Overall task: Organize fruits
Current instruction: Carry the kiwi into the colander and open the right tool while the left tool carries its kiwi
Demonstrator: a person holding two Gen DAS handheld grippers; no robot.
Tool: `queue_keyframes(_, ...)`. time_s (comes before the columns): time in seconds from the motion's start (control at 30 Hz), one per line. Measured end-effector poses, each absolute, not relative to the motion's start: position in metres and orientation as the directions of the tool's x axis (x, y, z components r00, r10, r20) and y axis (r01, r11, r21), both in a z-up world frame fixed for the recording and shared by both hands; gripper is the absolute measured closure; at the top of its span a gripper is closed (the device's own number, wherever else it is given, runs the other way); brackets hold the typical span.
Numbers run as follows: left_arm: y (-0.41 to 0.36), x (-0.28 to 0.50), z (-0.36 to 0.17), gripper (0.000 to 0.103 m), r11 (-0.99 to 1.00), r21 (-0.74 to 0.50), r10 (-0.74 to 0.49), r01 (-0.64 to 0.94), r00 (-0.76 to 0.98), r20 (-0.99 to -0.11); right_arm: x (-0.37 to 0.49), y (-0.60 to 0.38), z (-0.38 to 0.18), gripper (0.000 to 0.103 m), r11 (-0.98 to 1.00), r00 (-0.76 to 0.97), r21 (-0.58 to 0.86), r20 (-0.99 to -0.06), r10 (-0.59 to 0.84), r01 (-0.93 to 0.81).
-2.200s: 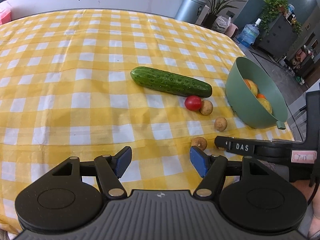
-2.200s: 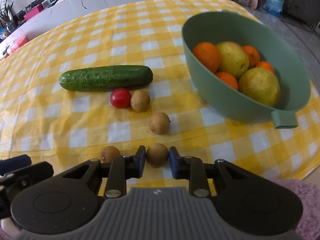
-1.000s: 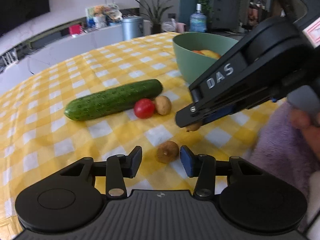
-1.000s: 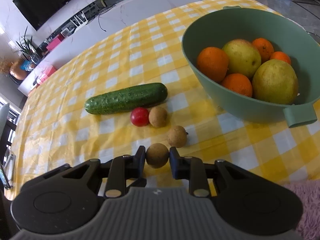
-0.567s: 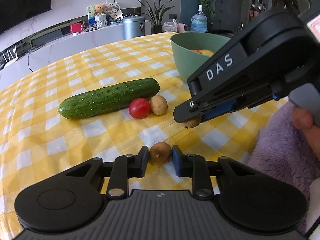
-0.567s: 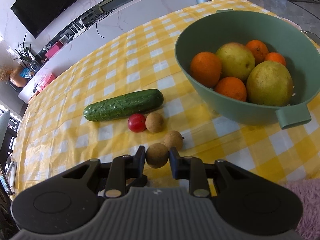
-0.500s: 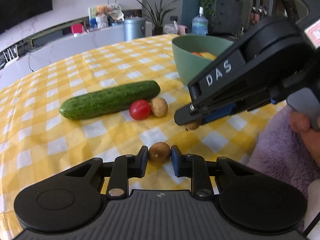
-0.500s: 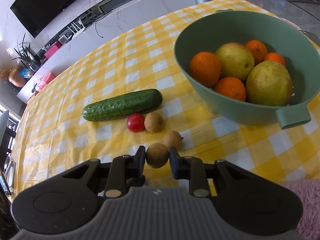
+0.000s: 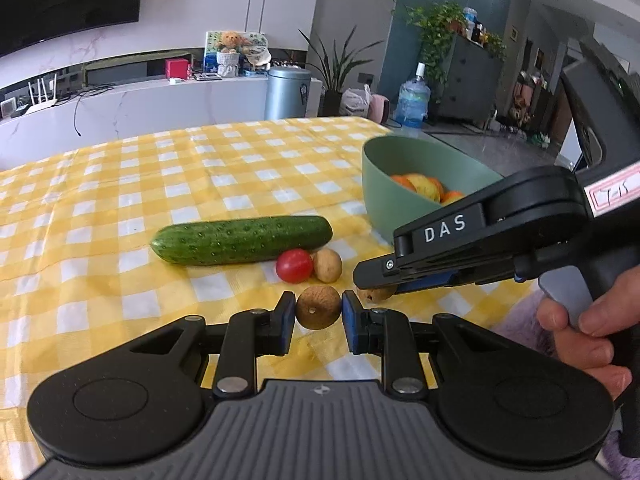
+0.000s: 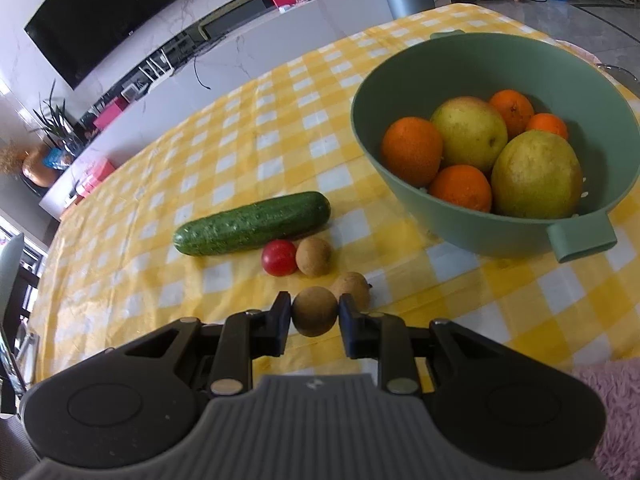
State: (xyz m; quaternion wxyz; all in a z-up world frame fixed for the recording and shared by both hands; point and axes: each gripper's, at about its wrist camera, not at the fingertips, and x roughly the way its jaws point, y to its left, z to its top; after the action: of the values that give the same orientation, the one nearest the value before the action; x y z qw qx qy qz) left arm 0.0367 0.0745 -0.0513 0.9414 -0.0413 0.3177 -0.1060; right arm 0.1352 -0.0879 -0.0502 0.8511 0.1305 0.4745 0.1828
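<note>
A round table covered in a yellow-and-white checked cloth (image 10: 248, 148) held a scatter of produce and, at its far right, a sage-green plastic colander bowl (image 10: 460, 216) already loaded with oranges (image 10: 412, 150) and pale yellow-green pears (image 10: 536, 174). Each hand-held tool pinched one small round brown fruit, likely a longan. The left gripper (image 9: 318, 314) had its blue pads pressed on a brown fruit (image 9: 318, 306) lifted just clear of the cloth, and the right gripper (image 10: 314, 316) clamped its own matching brown fruit (image 10: 314, 311); in the left view the right tool reached in from the right, a hand (image 9: 580, 332) on its trigger. Holding both at once probably let the person carry two small fruits to the bowl in one trip. Left on the cloth were a long dark green cucumber (image 10: 252, 224) in the middle, a red cherry tomato (image 10: 279, 257) touching a third brown fruit (image 10: 313, 257) just near of it, and a fourth brown fruit (image 10: 351, 288) nearer and to the right. A second earlier the left jaws had stood spread around their fruit as it lay on the cloth; they had since closed on it and begun to raise it, while the right grip was unchanged.
</note>
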Motion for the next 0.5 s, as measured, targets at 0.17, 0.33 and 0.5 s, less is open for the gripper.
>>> queue_keyframes(0.17, 0.077, 0.032, -0.035, 0.075, 0.973, -0.155, -0.231, 0.173, 0.792, -0.565, 0.129, -0.094, -0.037, 0.081, 0.875, 0.521, 0.437, -0.708, 0.477, -0.208)
queue_keyframes(0.33, 0.073, 0.032, -0.017, 0.075, 0.974, -0.145, -0.224, 0.172, 0.806, -0.549, 0.127, -0.117, -0.017, 0.081, 0.792, 0.549, 0.577, -0.604, 0.578, -0.200)
queue_keyframes(0.5, 0.067, 0.043, 0.002, 0.075, 0.968, -0.178, -0.246, 0.176, 0.808, -0.536, 0.124, -0.149, 0.006, 0.081, 0.789, 0.642, 0.590, -0.542, 0.543, -0.170)
